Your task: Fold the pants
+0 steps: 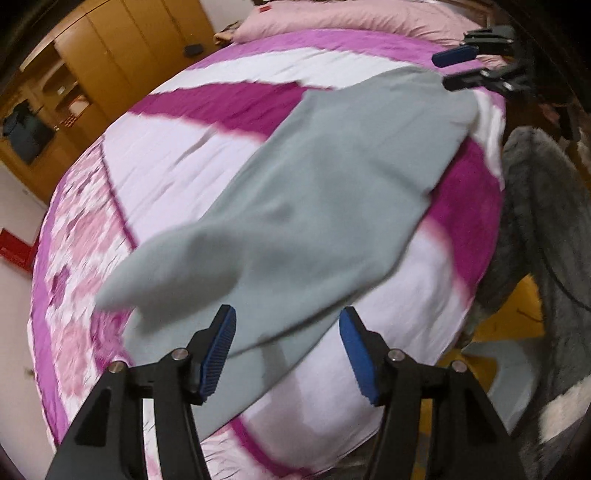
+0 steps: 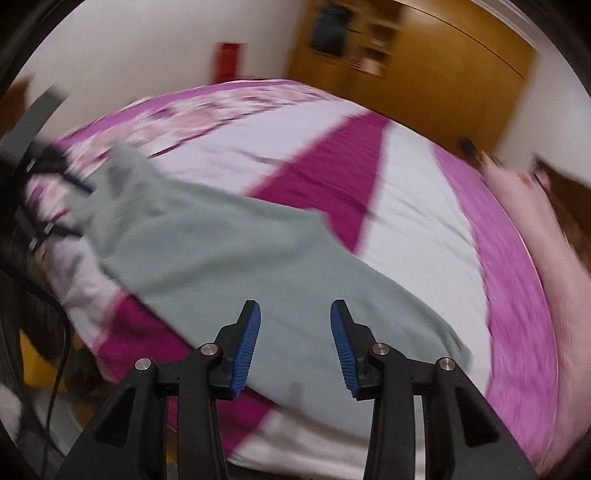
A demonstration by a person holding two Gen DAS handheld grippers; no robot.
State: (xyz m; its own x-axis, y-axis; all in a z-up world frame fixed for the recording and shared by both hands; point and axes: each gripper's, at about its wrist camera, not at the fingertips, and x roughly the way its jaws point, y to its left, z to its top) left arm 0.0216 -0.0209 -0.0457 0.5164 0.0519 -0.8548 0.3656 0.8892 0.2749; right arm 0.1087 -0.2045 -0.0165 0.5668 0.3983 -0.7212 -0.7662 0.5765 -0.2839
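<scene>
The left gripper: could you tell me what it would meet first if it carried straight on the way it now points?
Most likely the grey pants. The left gripper has its jaws open, and the cloth spread on the bedspread fills the gap between them. Blur leaves the depth uncertain.

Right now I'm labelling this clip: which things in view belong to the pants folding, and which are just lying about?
Part of the job:
grey pants
left hand-held gripper
right hand-held gripper
bed cover

Just lying about:
pink pillow
wooden wardrobe
grey fluffy rug

a pink-and-white quilt (image 1: 177, 155) covers the bed, near a wooden wardrobe (image 1: 122, 48).
</scene>
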